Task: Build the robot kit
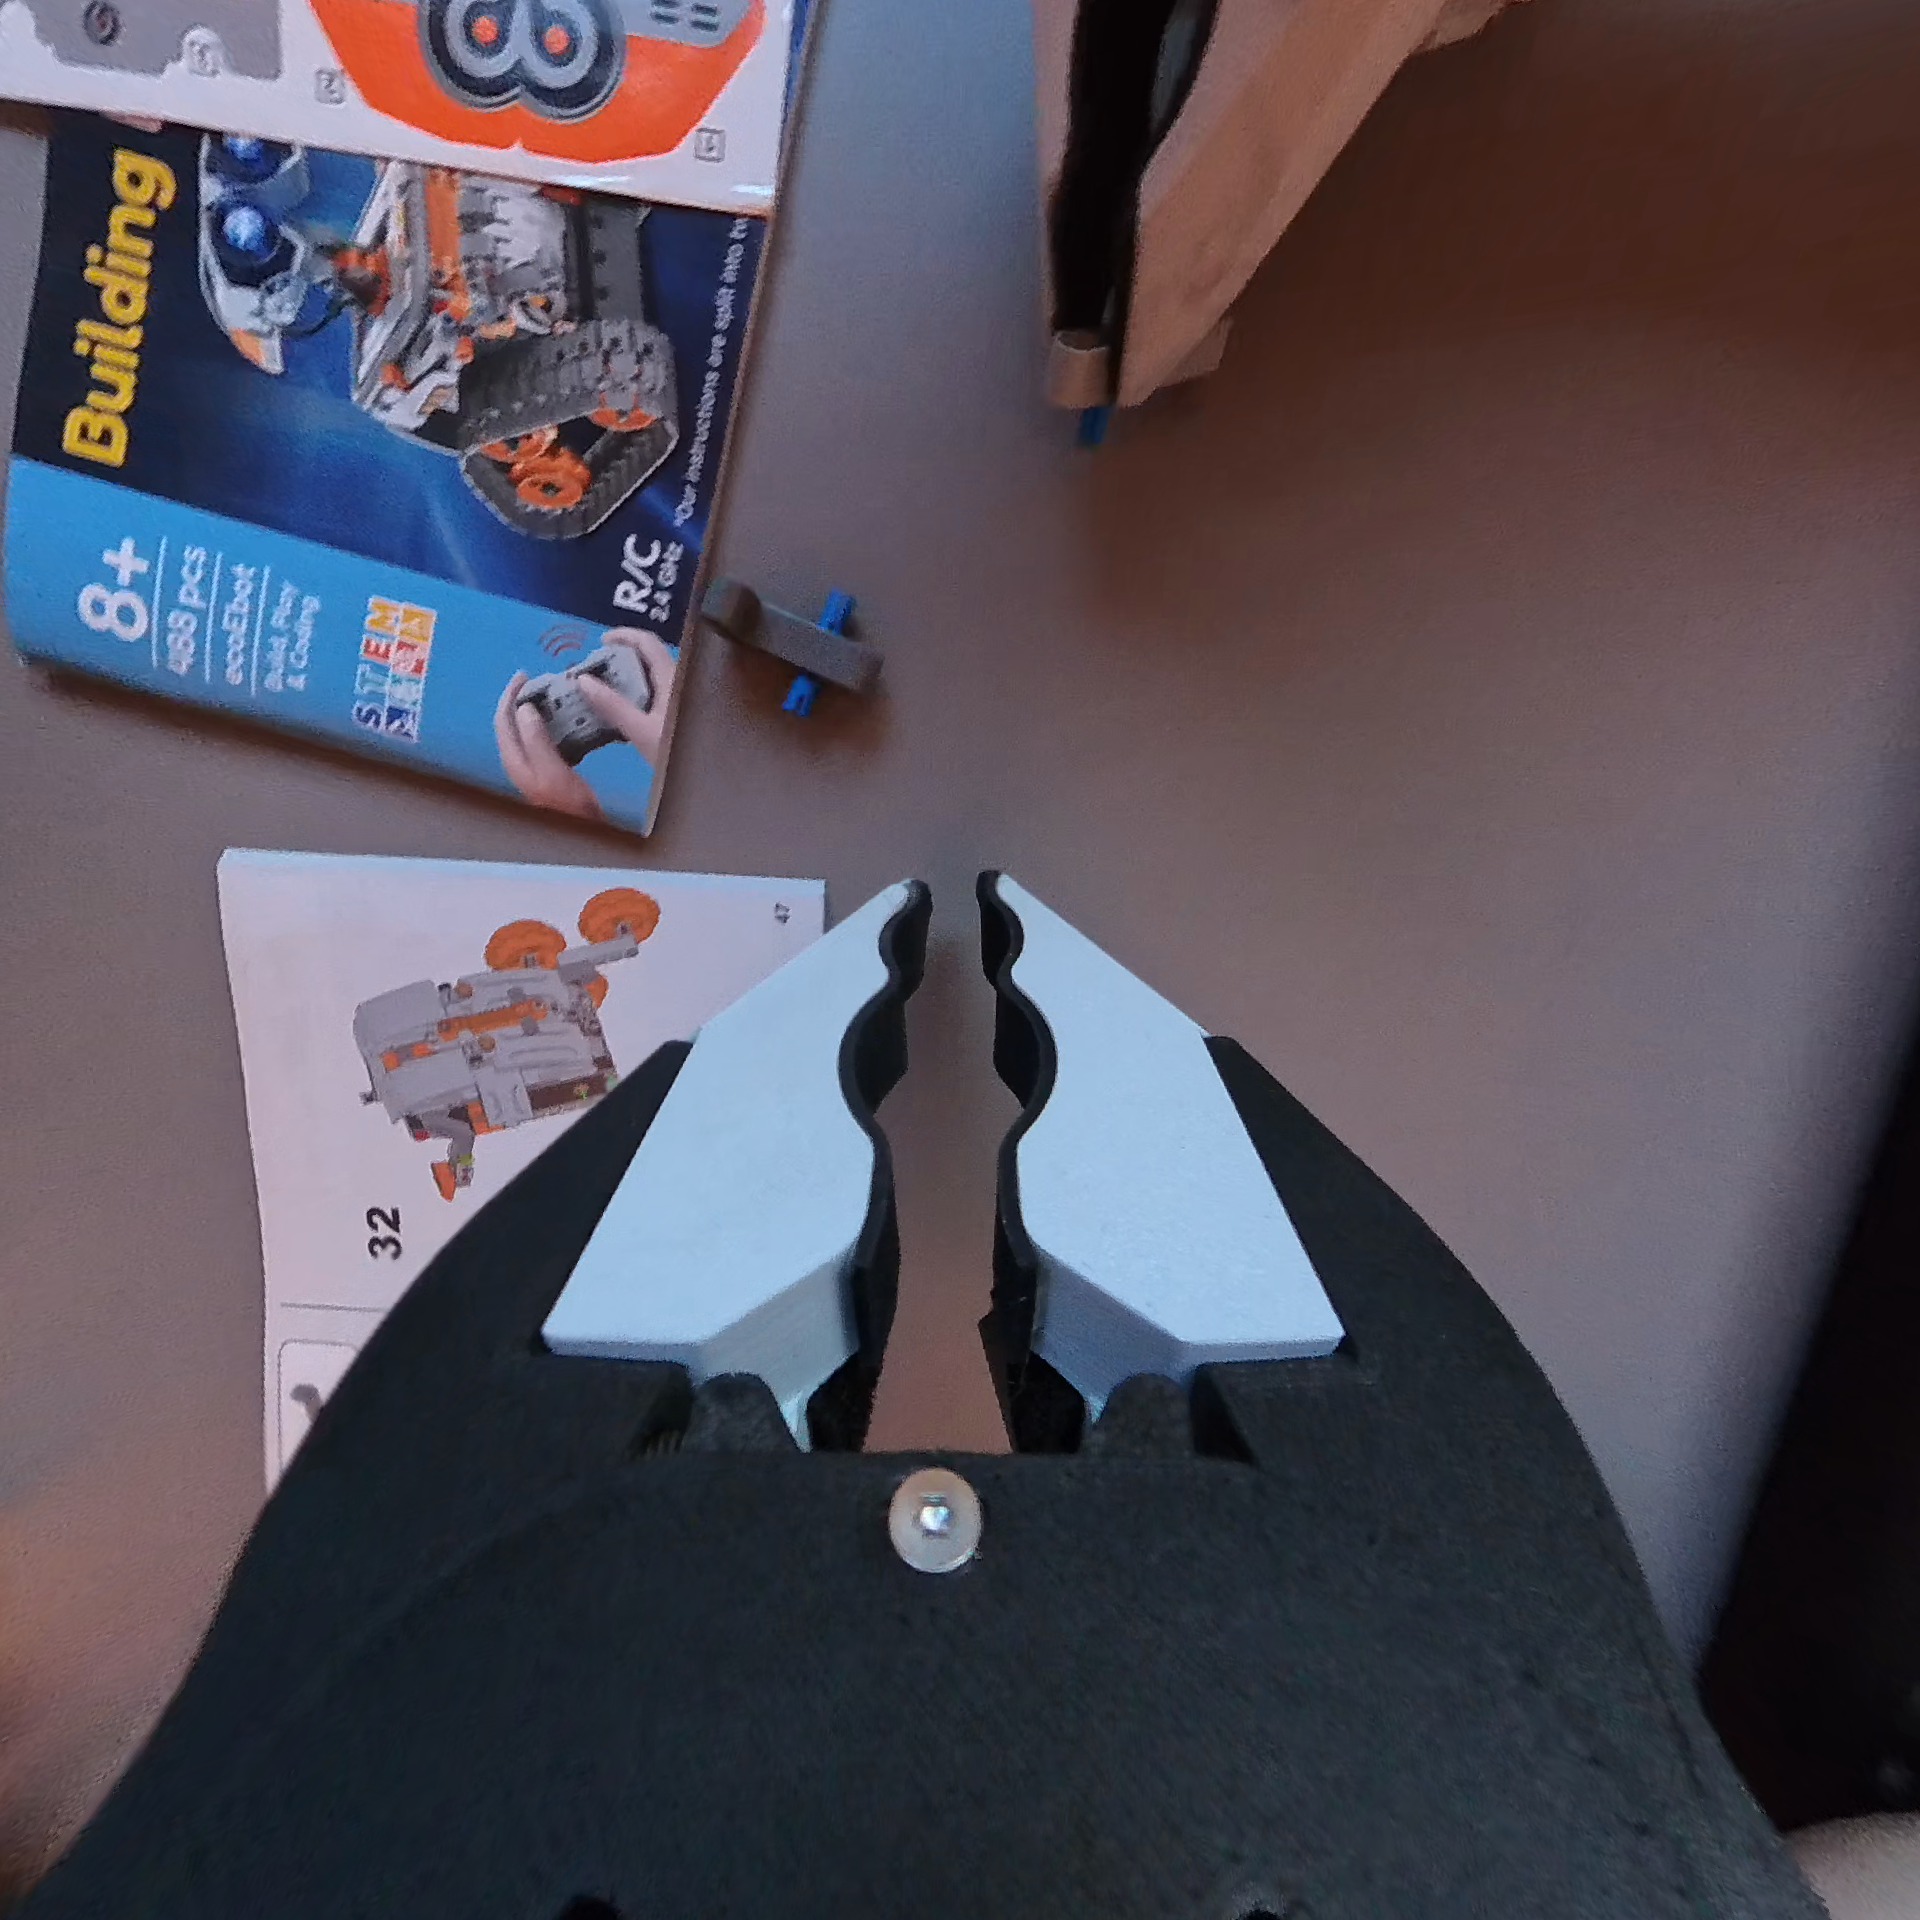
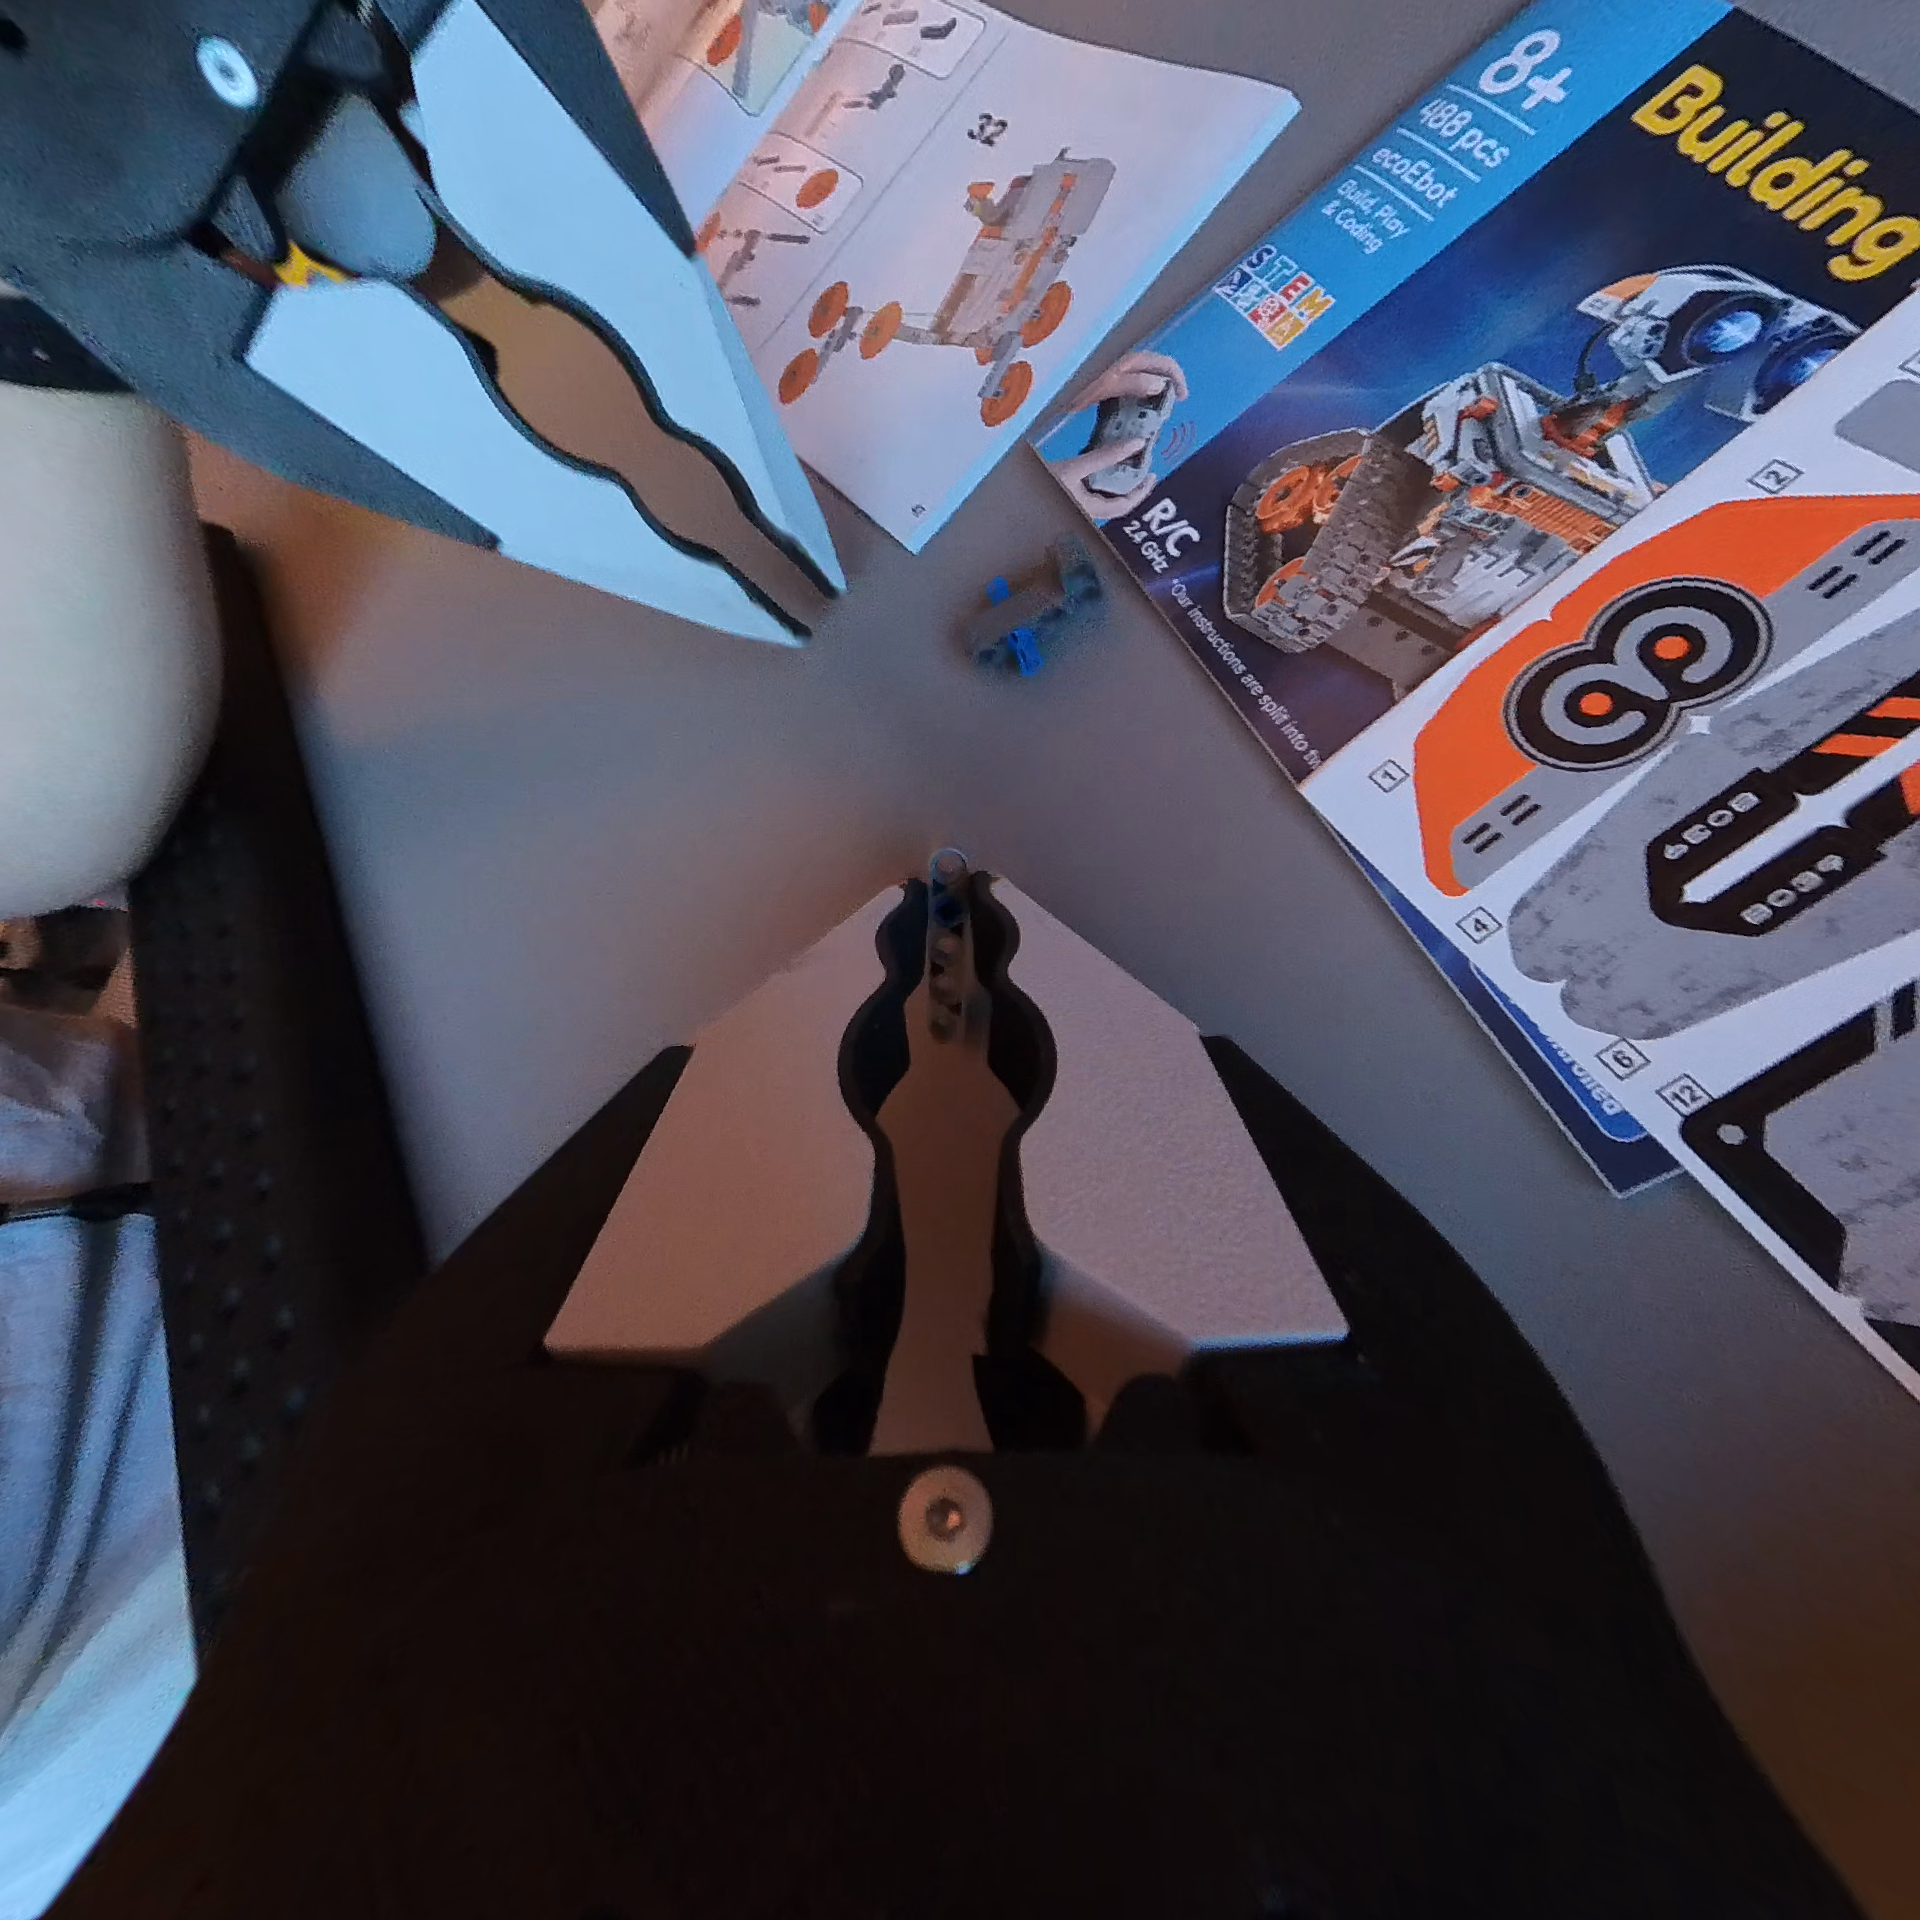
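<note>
Two claws are hovering over a grey bench (image 2: 623, 831). Right claw (image 2: 951, 883) is pinching a thin, light, rigid grey beam (image 2: 948, 956) at frame centre; left claw (image 1: 954, 894) is sitting slightly parted, empty, near a small grey-and-blue piece (image 1: 795, 644).

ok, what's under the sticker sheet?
The sticker sheet overlaps the blue booklet, which lies on the grey table. The booklet's covered part isn't visible, nor anything else beneath.

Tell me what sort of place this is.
Probably a hobby or work table set up for building a toy brick kit: an open instruction booklet, a printed kit booklet cover, a sticker sheet and a small grey and blue brick assembly lie on the grey tabletop.
</note>
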